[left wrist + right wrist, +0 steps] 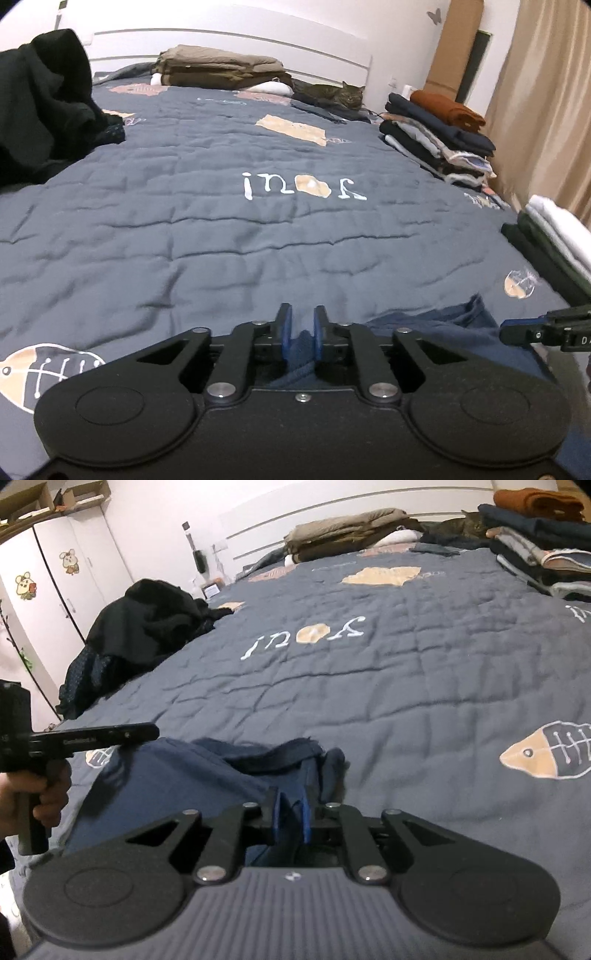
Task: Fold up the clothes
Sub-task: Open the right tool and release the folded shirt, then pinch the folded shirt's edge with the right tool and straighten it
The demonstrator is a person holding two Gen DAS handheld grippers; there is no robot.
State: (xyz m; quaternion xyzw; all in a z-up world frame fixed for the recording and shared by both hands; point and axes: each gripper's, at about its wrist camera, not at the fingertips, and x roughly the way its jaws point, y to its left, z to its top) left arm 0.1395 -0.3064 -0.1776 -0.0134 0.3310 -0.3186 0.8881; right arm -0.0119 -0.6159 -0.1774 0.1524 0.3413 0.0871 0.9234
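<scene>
Two grips: your left gripper [303,325] and right gripper [291,812] each pinch the navy garment [192,771] at six o'clock, spreading its edge for folding.

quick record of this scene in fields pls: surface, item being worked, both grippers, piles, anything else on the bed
surface: bed with grey-blue quilt
item: navy garment, rumpled at the near edge
left gripper: shut on navy garment
right gripper: shut on navy garment
folded piles: stack at the right edge, rust piece on top; second stack nearer, white on top
unfolded: black heap at the left
other: cat lying by the headboard, next to khaki bedding
</scene>
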